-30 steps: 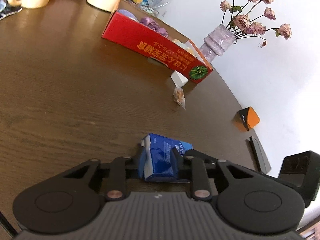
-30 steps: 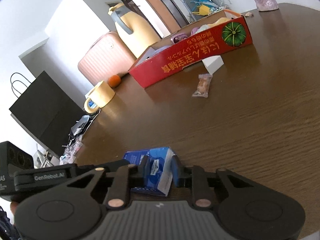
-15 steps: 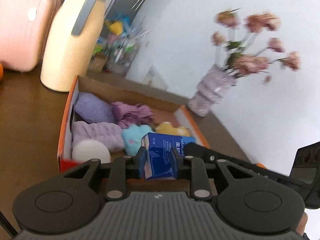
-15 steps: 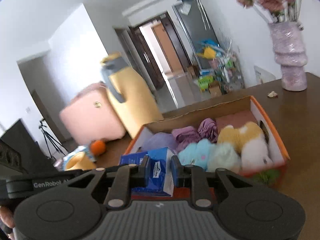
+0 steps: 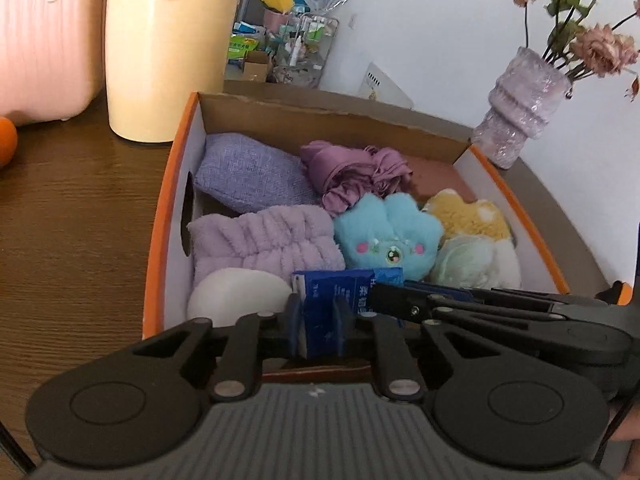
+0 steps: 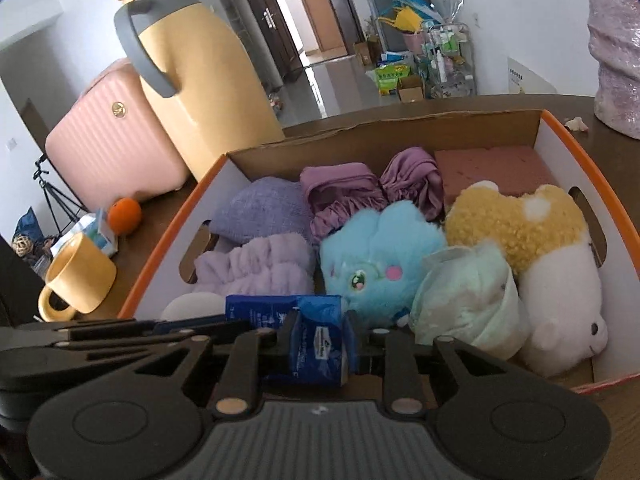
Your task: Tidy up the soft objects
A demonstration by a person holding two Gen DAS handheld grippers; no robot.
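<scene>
We held the tissue pack (image 5: 326, 312) clenched between both tongs, left (image 5: 316, 322) and right (image 6: 320, 344), over the box's (image 5: 160, 240) near edge; next we judged lowering it beside the white pad (image 5: 236, 294), then releasing.

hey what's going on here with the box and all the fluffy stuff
A person with two handheld grippers is packing soft things. The left gripper and right gripper both clamp one blue plastic tissue pack, holding it over the near edge of the orange-rimmed cardboard box, which already holds plush toys and cloths.
</scene>
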